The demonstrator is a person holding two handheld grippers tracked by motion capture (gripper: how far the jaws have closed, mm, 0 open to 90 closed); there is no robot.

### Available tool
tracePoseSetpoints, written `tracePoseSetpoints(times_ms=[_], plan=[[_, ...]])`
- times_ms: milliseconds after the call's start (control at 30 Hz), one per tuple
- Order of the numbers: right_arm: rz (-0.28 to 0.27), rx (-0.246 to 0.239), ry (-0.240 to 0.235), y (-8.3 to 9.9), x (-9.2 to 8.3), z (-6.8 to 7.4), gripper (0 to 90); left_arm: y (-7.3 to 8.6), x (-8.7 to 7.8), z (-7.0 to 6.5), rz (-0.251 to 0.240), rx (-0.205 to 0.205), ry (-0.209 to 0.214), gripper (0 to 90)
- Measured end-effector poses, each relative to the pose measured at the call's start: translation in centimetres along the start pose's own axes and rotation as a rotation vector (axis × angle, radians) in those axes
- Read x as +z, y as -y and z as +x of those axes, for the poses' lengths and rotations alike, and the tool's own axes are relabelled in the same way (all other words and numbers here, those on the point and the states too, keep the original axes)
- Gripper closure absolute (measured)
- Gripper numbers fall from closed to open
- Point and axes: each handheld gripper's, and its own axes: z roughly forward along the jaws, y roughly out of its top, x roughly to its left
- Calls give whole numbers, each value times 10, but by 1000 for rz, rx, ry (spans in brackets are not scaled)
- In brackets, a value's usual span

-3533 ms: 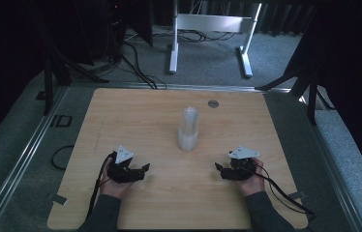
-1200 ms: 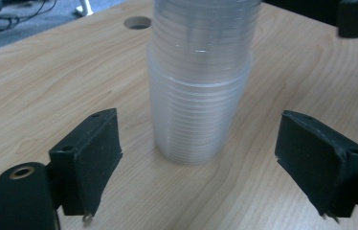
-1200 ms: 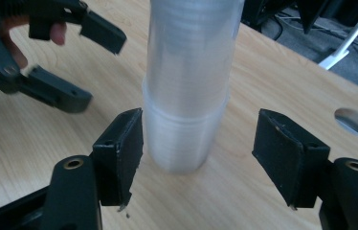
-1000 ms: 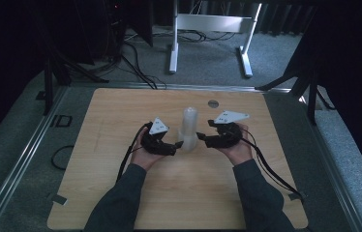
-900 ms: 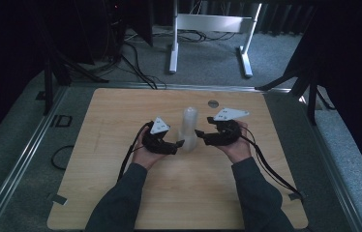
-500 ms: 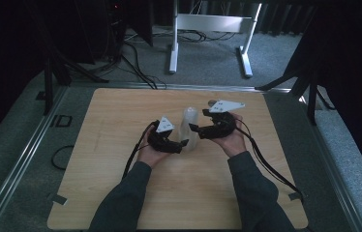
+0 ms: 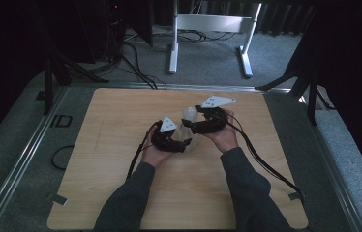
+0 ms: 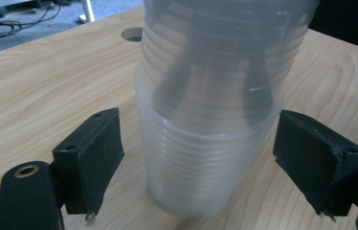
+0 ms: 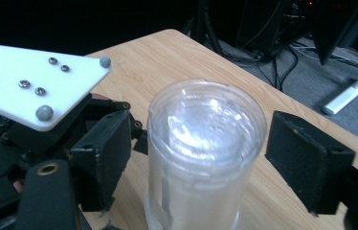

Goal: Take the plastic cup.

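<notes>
A stack of clear plastic cups (image 7: 187, 126) stands upside down mid-table (image 7: 111, 125). The left gripper (image 7: 183, 143) sits low at its base, jaws apart with gaps either side. The right gripper (image 7: 192, 127), held higher near the top, has just been closing slightly, pads clear of the cups. Both forearms angle inward.

Light wooden table (image 7: 121, 121) with rounded corners, set within a grey metal-edged frame on grey carpet. A stack of clear plastic cups (image 7: 188, 126), nested upside down, stands near the tabletop's centre. A round grommet hole (image 8: 132, 33) pierces the far edge.
</notes>
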Motion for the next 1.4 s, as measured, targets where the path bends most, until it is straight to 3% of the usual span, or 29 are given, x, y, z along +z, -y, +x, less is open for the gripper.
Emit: tracePoseSetpoints(times_ms=[800, 1400], plan=[[-12, 29, -36, 2, 9, -6, 383, -1, 4, -4, 1, 6, -11, 236], [-47, 46, -49, -4, -1, -9, 391, -1, 5, -5, 8, 13, -17, 242]])
